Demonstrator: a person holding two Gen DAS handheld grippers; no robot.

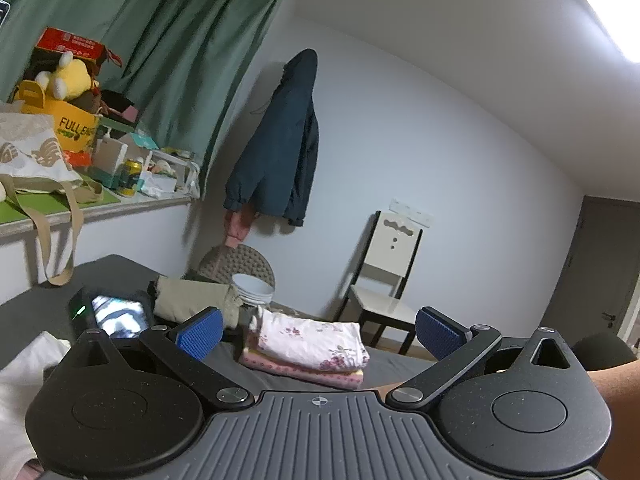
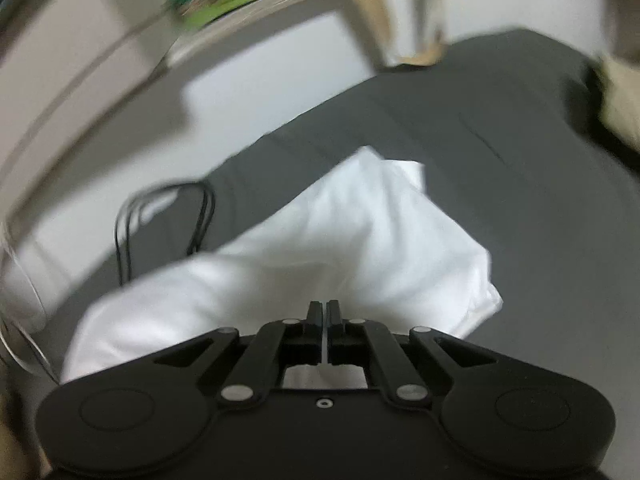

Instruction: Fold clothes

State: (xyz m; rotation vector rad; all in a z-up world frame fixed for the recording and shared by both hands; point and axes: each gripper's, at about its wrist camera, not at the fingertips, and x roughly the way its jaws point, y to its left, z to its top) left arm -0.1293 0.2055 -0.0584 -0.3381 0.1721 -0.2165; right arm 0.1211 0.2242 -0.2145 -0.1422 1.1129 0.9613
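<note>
Right hand-held gripper (image 2: 324, 307) is clamped on a fold of the white garment (image 2: 320, 240), its jaws pressed together with only a sliver of cloth between them, above a dark grey bed (image 2: 520, 200). The garment lies loosely bunched near the middle of the bed, its far corner pointing toward the wall; the right wrist view is blurred, so its exact outline cannot be told. Left hand-held gripper (image 1: 320, 330) hangs empty with its blue pads (image 1: 200, 332) spread wide, facing a stack of folded floral clothes (image 1: 308, 350) on the far part of the bed. An edge of the white garment shows at the near left of that view. Beyond the stack sit a rolled beige cloth (image 1: 192, 298), a lit phone (image 1: 118, 316) and white bowls (image 1: 253, 289). A black cable (image 2: 160, 224) lies coiled at the left of the garment.

The step in hand appears to be drawing the white garment out for folding. Doing it well likely means bringing the free left hand-held gripper to an opposite edge, pulling the cloth taut and flat, and keeping it away from the cable.
</note>
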